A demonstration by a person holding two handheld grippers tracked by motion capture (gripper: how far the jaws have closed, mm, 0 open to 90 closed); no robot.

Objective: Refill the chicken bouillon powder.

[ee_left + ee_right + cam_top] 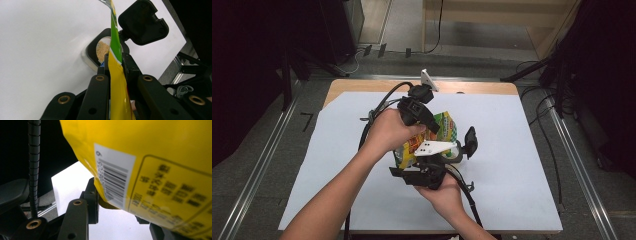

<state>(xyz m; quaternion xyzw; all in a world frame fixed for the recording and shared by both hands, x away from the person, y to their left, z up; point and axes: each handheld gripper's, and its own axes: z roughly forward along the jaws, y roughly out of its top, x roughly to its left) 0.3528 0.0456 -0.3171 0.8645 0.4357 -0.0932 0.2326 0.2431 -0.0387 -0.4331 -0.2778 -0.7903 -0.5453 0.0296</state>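
My left tongs (113, 75) were clamped on the edge of the yellow pouch (117, 82). My right tongs (117, 220) gripped its lower end (155, 170). Beyond the left tongs, a cup (101, 50) of powder stood on the worktop (40, 50).

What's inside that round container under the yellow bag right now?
The left gripper view shows tan crumbly powder inside the round container. The yellow bag, pinched in the left gripper, hangs across the opening and covers its right part, so the fill level can't be judged.
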